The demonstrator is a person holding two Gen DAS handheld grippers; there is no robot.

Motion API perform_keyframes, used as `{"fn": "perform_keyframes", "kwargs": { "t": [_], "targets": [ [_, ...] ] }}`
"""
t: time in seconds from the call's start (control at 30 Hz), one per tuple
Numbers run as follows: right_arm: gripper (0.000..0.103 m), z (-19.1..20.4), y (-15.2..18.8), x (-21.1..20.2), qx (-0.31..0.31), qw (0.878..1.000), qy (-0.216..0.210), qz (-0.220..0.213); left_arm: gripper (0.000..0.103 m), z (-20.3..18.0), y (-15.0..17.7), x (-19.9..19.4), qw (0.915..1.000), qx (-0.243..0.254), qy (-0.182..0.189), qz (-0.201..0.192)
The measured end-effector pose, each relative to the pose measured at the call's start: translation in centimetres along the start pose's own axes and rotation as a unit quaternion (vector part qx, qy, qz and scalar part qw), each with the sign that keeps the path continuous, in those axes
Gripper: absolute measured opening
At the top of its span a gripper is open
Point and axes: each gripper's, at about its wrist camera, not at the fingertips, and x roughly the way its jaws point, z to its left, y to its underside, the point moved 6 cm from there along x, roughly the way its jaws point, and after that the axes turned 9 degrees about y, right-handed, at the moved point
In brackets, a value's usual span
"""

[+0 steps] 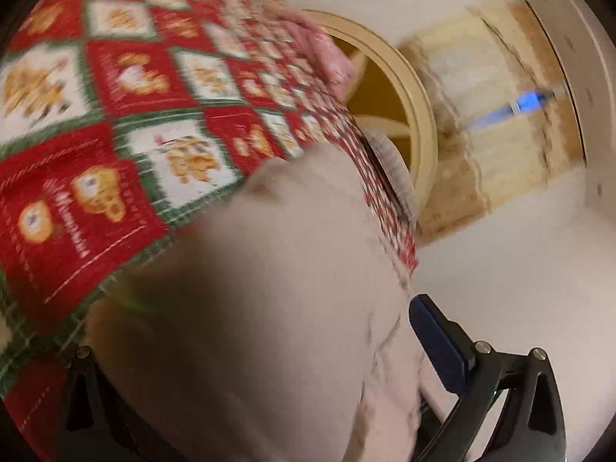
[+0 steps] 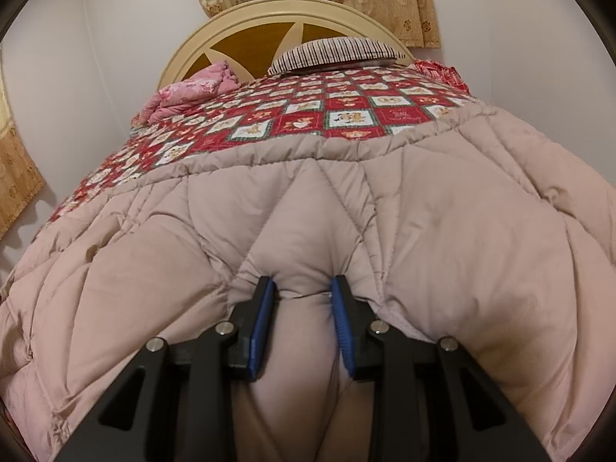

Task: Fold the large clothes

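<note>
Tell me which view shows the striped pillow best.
The right wrist view. There the pillow lies sharp and whole against the headboard, beyond the bedspread and coat. The left wrist view is motion-blurred, and only a striped sliver shows past the bedspread's edge.

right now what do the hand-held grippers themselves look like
Right hand-held gripper: two matte black plastic fingers lined with ribbed blue pads, black triangular-cutout linkage arms, silver pivot bolts. Left hand-held gripper: same black frame and bolts, one dark blue pad visible. No cables or markings visible.
</note>
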Motion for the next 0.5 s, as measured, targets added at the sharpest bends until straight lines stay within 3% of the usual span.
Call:
{"fn": "perform_keyframes", "kwargs": {
  "t": [0.03, 0.1, 0.13, 0.2, 0.3, 0.37, 0.5],
  "targets": [
    [0.031, 0.2, -0.1, -0.4, -0.003, 1.0, 0.011, 0.0, 0.096, -0.4, 0.2, 0.1, 0.9996, 0.027, 0.005, 0.009],
    [0.021, 0.1, -0.5, -1.9, 0.0, 0.999, 0.033, -0.007, 0.067, -0.2, 0.4, 0.0, 0.9989, 0.041, 0.009, 0.019],
    [0.02, 0.0, -0.8, -3.4, 0.01, 0.999, 0.037, -0.03, 0.062, 0.3, 0.3, 0.0, 0.9989, 0.035, 0.019, 0.023],
    [0.02, 0.5, -1.5, -6.3, 0.031, 0.997, 0.012, -0.066, 0.047, 1.1, 0.4, 0.1, 0.9987, 0.021, 0.034, 0.031],
    [0.02, 3.4, -1.3, -6.7, 0.005, 0.999, -0.014, -0.047, 0.036, 0.0, 0.4, 0.0, 0.9956, 0.033, 0.074, 0.048],
    [0.021, 4.5, 1.2, -2.4, -0.005, 0.998, -0.01, 0.054, 0.032, -1.6, 0.1, -0.4, 0.9909, 0.054, 0.11, 0.056],
    [0.022, 6.3, 2.1, -1.6, 0.0, 0.999, 0.002, 0.052, 0.028, -5.9, 0.0, -1.4, 0.9748, 0.129, 0.165, 0.077]
  ]
}}
